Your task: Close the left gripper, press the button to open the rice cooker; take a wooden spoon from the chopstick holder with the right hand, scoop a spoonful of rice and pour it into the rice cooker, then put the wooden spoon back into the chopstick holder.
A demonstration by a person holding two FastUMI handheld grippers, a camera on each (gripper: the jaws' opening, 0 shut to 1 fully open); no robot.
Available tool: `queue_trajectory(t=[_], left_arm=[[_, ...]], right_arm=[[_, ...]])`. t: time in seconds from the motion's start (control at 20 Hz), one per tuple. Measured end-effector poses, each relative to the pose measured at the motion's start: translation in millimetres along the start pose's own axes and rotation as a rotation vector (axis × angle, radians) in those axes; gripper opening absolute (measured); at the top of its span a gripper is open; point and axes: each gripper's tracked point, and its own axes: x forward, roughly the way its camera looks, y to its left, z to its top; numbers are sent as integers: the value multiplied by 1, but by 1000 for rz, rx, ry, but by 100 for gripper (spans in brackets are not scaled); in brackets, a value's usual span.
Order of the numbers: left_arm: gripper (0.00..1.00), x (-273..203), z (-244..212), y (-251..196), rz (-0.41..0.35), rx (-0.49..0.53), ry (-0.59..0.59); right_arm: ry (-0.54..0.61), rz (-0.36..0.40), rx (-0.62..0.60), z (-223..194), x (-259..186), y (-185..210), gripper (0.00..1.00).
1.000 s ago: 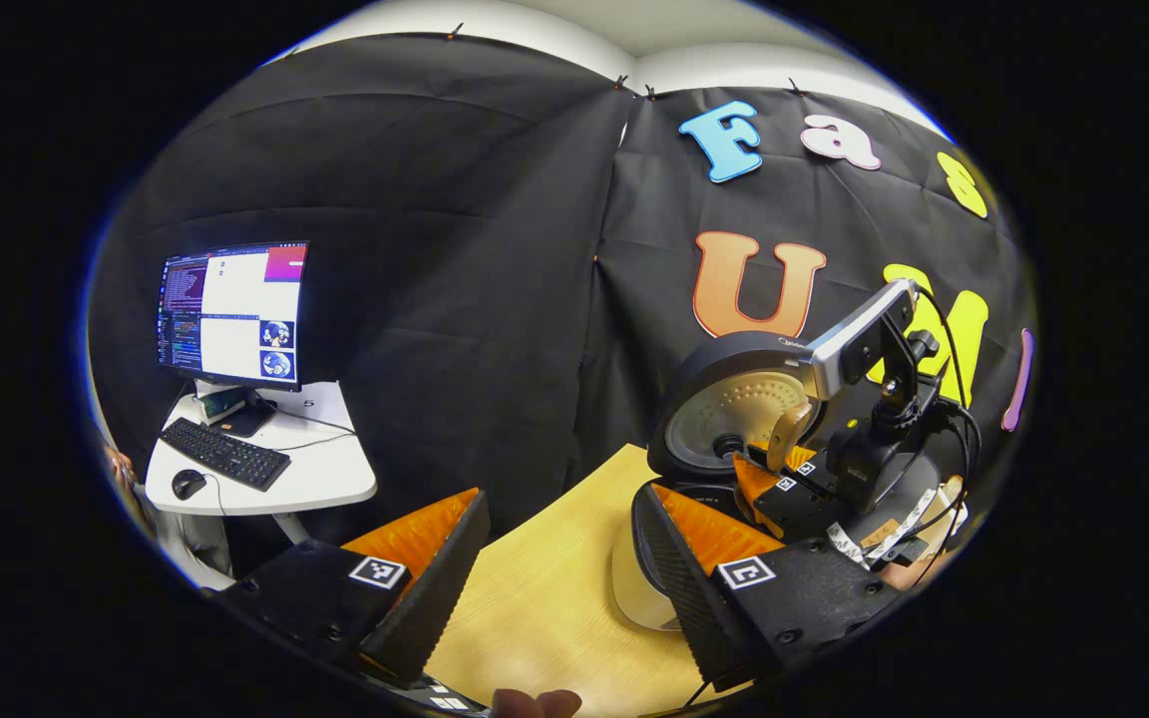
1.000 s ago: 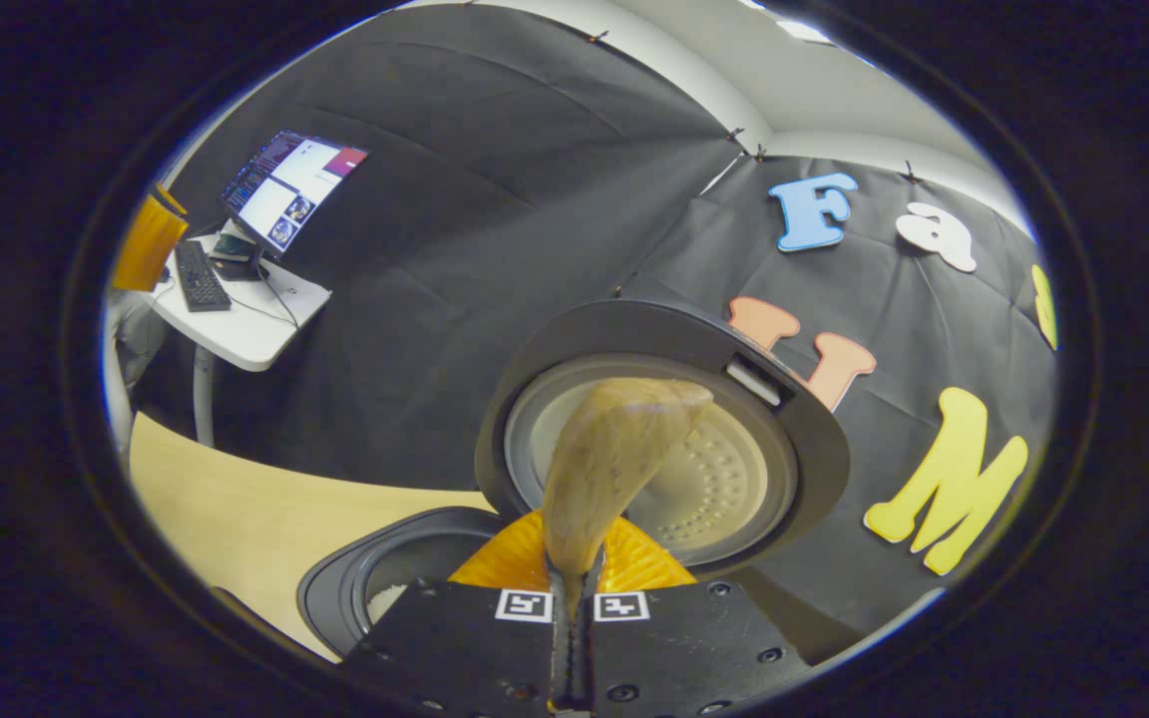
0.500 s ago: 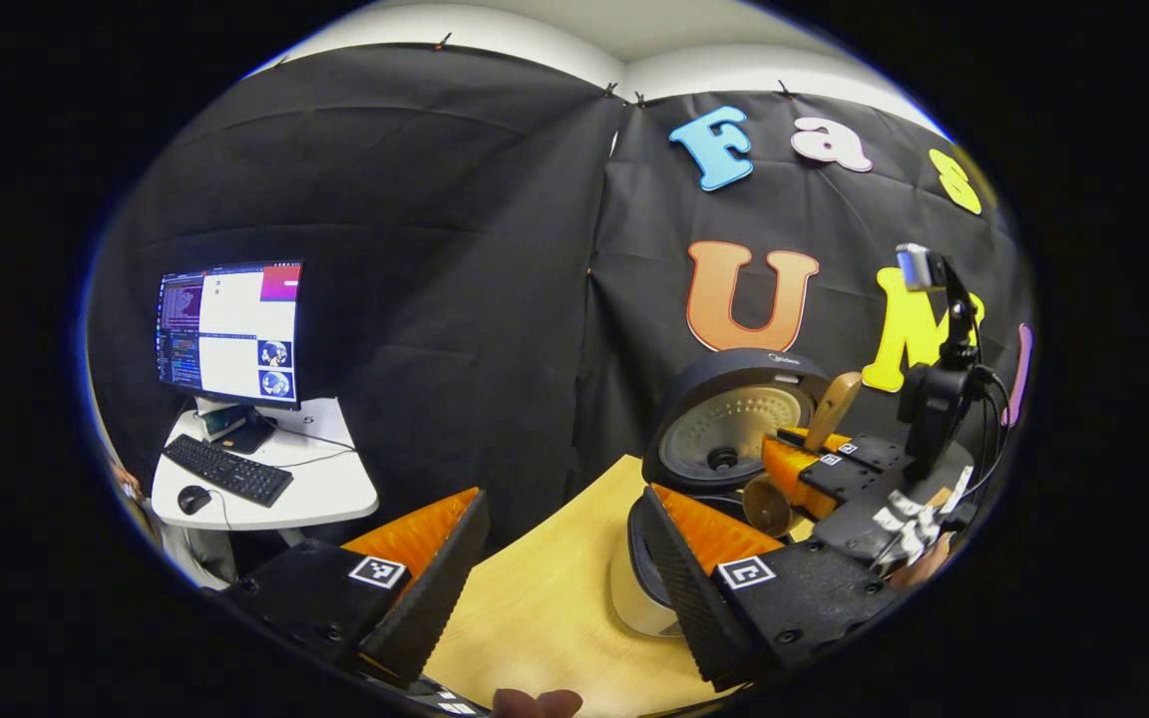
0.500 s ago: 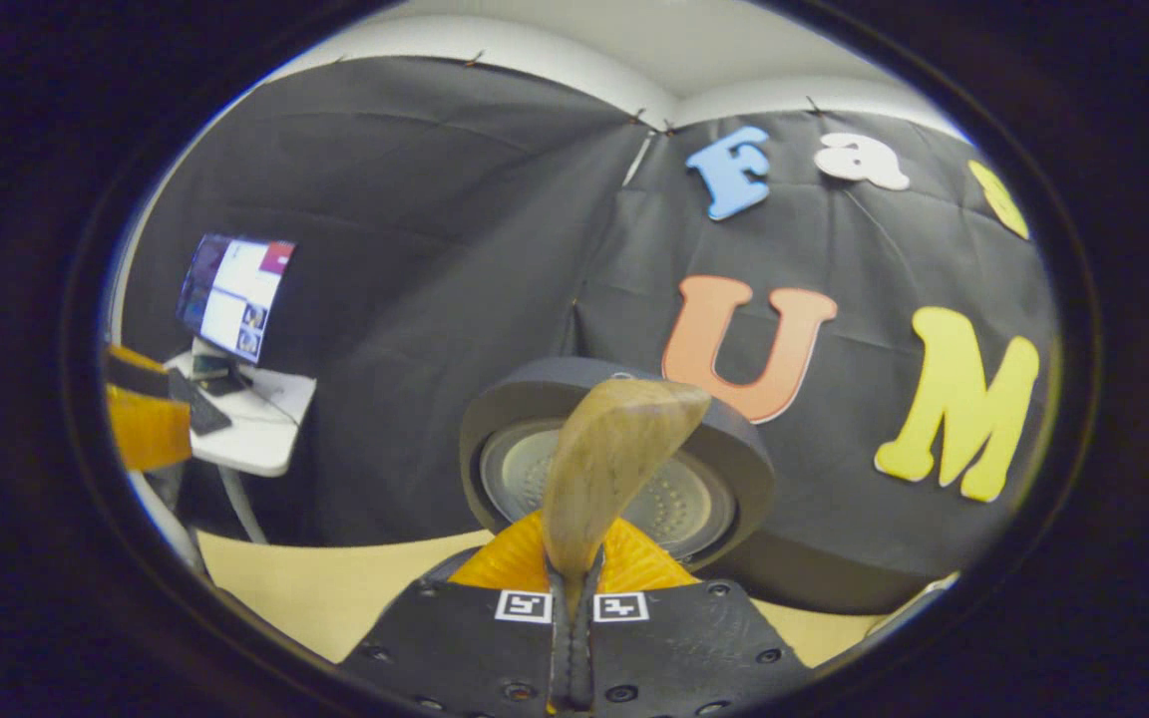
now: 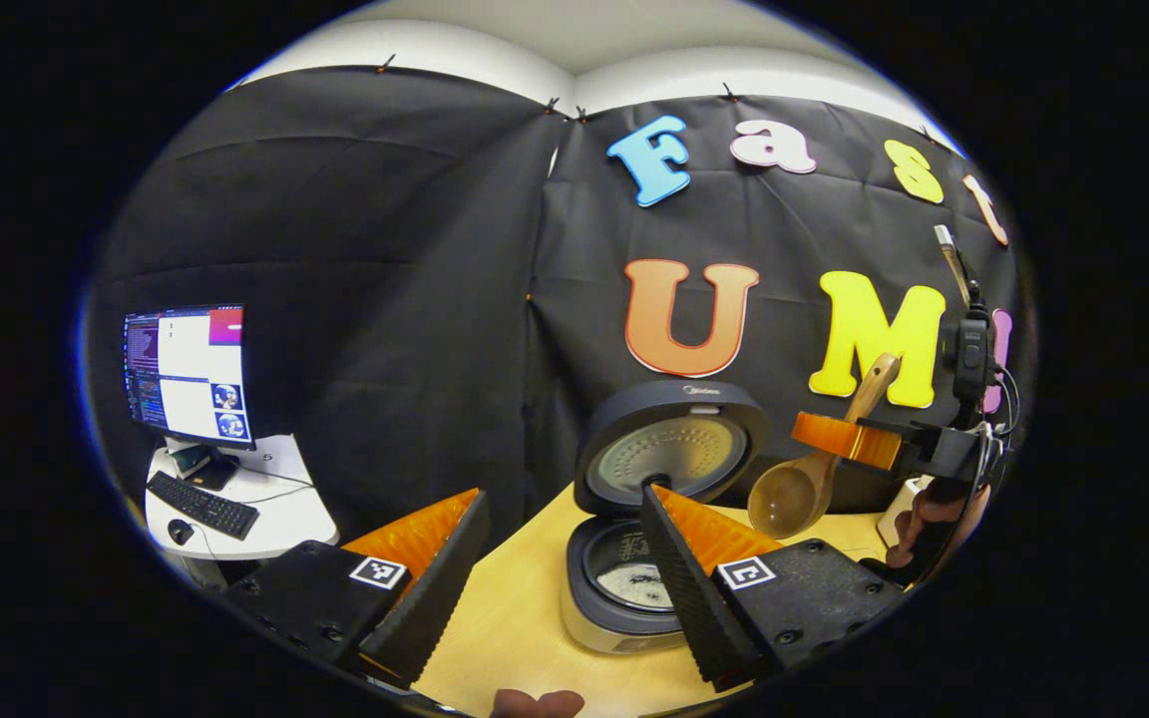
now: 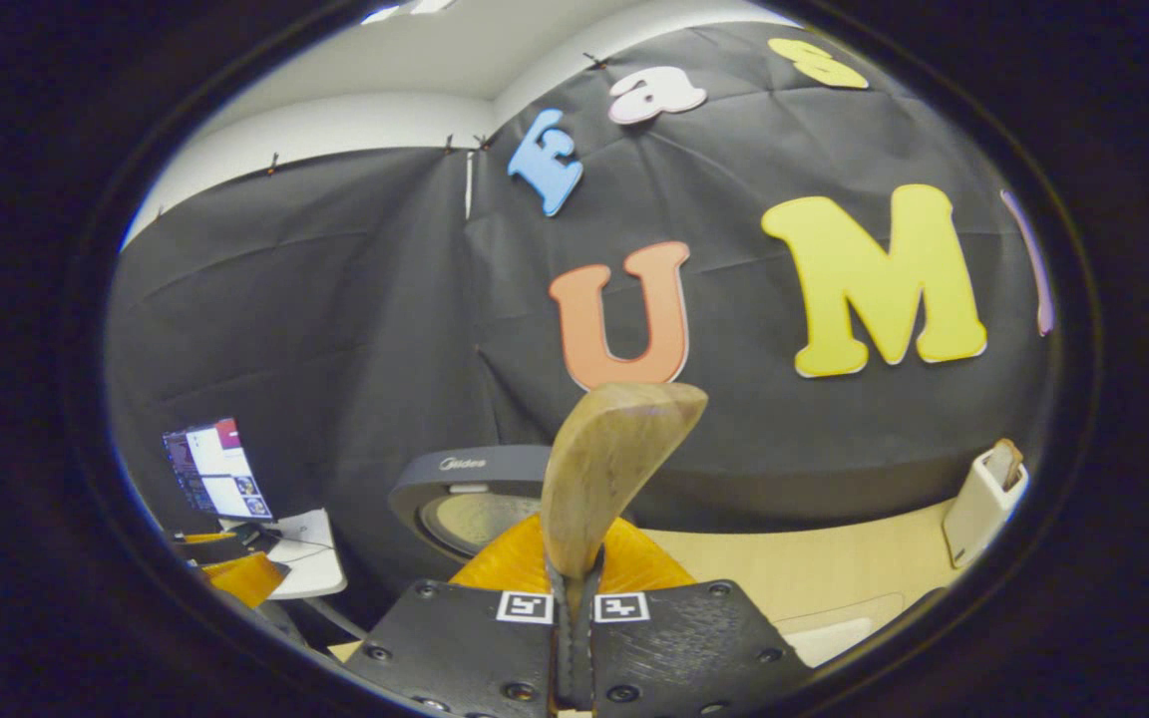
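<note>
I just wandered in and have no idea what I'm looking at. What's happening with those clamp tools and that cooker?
A person holds a two-finger gripper in each hand. The right gripper is shut on a wooden spoon, held up in the air to the right of the rice cooker. The cooker's lid stands open and some white rice lies in the pot. The left gripper is open, holding nothing. A white chopstick holder stands on the wooden table.

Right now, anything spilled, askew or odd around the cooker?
Nothing stands out. The rice cooker sits square on the table, lid up, rice inside the pot. The right gripper holds the wooden spoon beside it, bowl hanging low and looking empty. No stray grains visible.
</note>
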Motion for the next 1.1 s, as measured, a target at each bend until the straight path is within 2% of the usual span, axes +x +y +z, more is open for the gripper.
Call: queue_trajectory(t=[0.1, 0.3, 0.55, 0.7, 0.95, 1.0, 1.1], left_arm=[[97, 5, 6, -17, -31, 16, -6], [97, 13, 18, -50, -91, 26, -11], [97, 21, 14, -119, -198, 67, -28], [97, 19, 18, -160, -268, 51, -14], [97, 15, 14, -219, -348, 70, -2], [97, 2, 28, -241, -358, 77, -3], [97, 2, 25, -255, -374, 97, 10]], right_arm=[[-16, -43, 19, 11, -16, -24, 0], [-36, -162, 76, 28, -55, -95, 0], [-38, -334, 124, 31, -114, -192, 0], [-41, -437, 150, 31, -158, -247, 0], [-25, -594, 222, 12, -209, -347, 0], [-20, -615, 242, 3, -217, -362, 0], [-7, -645, 281, -17, -220, -390, 0]])
